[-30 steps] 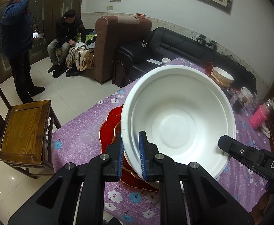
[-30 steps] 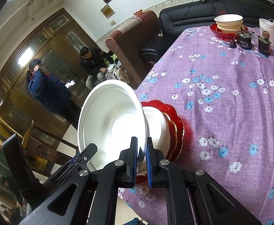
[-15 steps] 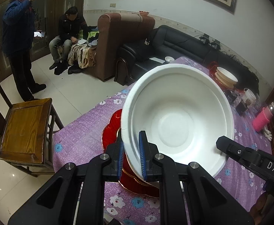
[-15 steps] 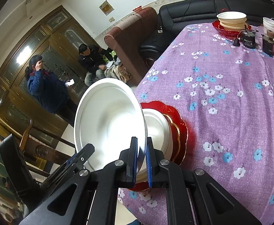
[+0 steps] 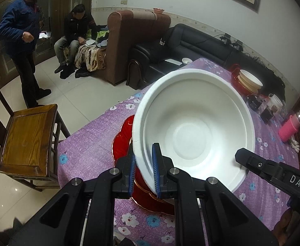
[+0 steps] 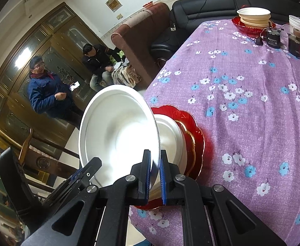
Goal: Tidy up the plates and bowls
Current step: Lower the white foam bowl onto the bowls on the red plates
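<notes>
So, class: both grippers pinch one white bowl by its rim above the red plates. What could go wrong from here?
1. Both the left gripper and right gripper clamp only the thin rim of the white bowl, which is tilted; it might slip or buckle.
2. The red plates sit near the table edge, so a clumsy lowering could push them off.
3. If the grippers move unevenly, the shared bowl may twist.

**Purple floral surface, loaded at both ends**

The surface [image 6: 252,106] wears a purple flowered cloth. At the near edge sits a red scalloped plate [image 6: 198,141]; at the far end, a red dish [image 6: 250,27] stacked with cream bowls [image 6: 254,16], dark small containers [image 6: 273,39] just beside, a pink bottle [image 5: 289,129] lying near.
</notes>
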Demonstrator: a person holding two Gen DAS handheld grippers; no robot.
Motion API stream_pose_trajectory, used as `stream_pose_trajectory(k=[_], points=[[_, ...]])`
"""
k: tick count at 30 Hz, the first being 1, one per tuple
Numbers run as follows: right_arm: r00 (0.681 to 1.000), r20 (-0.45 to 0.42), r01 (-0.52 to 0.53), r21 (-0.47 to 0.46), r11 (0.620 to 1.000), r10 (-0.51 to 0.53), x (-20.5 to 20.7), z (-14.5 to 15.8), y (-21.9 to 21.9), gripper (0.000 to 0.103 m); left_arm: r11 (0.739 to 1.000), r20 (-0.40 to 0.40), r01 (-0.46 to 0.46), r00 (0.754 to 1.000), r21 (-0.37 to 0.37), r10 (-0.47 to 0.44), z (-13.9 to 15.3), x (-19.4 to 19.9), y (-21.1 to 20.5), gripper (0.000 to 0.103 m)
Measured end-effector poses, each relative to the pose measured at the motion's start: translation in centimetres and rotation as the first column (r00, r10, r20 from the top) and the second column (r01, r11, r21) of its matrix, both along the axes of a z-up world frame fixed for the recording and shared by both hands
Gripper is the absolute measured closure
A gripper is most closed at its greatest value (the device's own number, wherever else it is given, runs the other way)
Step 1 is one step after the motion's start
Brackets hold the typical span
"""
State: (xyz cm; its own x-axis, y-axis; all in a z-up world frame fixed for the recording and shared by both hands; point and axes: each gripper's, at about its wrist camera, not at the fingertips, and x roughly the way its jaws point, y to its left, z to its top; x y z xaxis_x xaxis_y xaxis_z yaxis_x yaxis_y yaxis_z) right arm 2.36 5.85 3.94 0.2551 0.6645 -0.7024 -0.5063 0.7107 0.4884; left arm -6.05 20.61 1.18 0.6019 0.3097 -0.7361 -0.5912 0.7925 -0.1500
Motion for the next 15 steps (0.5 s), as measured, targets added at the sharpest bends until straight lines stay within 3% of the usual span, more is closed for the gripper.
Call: stream_pose_trajectory(k=[15], points=[[1.000, -0.011, -0.014, -0.033, 0.999, 0.013, 0.18, -0.51, 0.78, 0.095, 1.000, -0.008, -0.008, 1.000, -0.008, 0.008, -0.18, -0.07, 0.40, 0.090]])
